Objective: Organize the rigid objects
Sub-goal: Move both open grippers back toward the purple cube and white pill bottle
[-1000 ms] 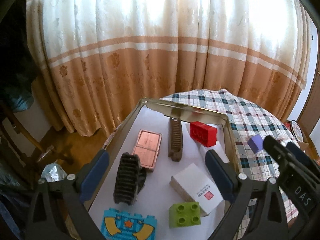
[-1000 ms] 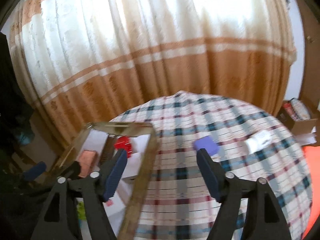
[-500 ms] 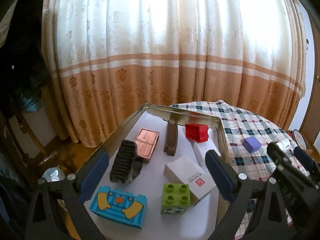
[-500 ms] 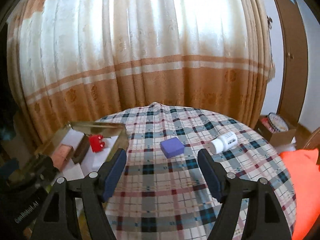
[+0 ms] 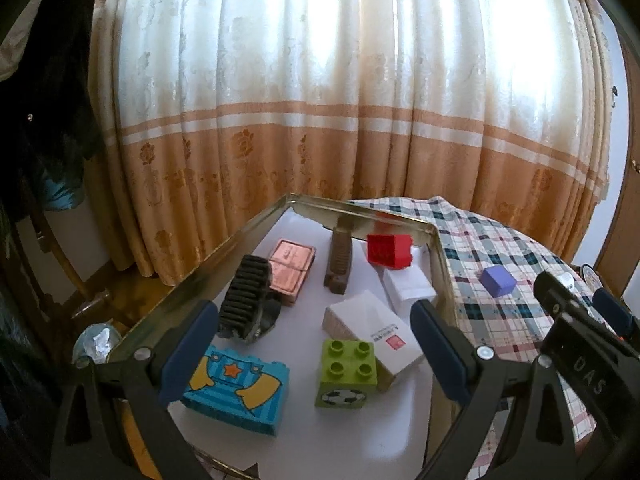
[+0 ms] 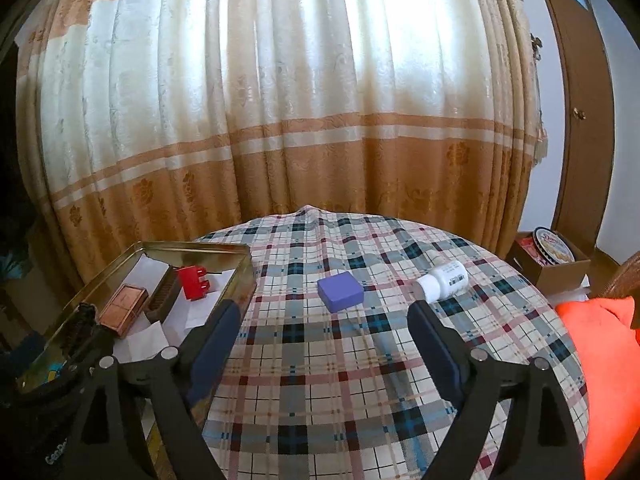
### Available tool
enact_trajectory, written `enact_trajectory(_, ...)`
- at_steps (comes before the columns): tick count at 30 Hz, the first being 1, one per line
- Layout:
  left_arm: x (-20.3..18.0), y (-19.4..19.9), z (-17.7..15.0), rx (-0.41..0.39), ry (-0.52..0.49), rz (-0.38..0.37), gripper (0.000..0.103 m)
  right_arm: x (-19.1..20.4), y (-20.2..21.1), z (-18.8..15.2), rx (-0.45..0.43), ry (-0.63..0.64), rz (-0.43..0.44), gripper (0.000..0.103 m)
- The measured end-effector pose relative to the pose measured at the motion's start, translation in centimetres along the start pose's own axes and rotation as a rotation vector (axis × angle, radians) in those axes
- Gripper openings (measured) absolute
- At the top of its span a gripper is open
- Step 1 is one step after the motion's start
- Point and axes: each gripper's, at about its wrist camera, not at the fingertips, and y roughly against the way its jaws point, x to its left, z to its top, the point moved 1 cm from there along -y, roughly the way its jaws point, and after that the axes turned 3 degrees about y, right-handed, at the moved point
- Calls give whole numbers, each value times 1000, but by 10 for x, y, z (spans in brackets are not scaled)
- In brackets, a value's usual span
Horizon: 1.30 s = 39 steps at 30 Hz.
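"DAS" reads on the right gripper [image 5: 576,308] body; white box [image 5: 374,330] print and bottle [image 6: 442,281] label too small to read.

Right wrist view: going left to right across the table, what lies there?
Gold tray holding the copper plate and the red block → purple block on the checked cloth → white bottle lying on its side → orange fabric at the right edge.

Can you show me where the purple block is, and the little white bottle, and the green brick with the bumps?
purple block [image 6: 340,291], right wrist view, on its flat top face.
white bottle [image 6: 446,281], right wrist view, on the middle of its body, lying on its side.
green brick [image 5: 346,363], left wrist view, on its studded top.
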Motion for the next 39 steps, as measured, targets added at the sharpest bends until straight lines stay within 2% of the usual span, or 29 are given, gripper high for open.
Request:
enact_trajectory(4, -3, 0, -1, 6, -10, 7, 98, -9, 3, -2, 4, -39, 7, 88)
enact_trajectory(13, -7, 2, -4, 27, -11, 4, 98, -41, -8, -13, 113, -154, -18, 88)
enact_trajectory(16, -9, 1, -7, 49, -7, -1, 98, -43, -6, -18, 124, -148, -21, 88)
enact_trajectory(20, -14, 4, -8, 42, -24, -3, 98, -43, 1, -16, 92, -97, -49, 88)
enact_trajectory(25, -20, 5, -11, 57, -24, -14, 98, -52, 1, -16, 102, -111, -39, 88)
enact_trajectory(30, -32, 7, -13, 62, -50, -29, 98, -59, 2, -13, 94, -56, -76, 88)
enact_trajectory(39, -55, 8, -16, 73, -89, -54, 98, -89, -1, -9, 103, -79, -104, 88)
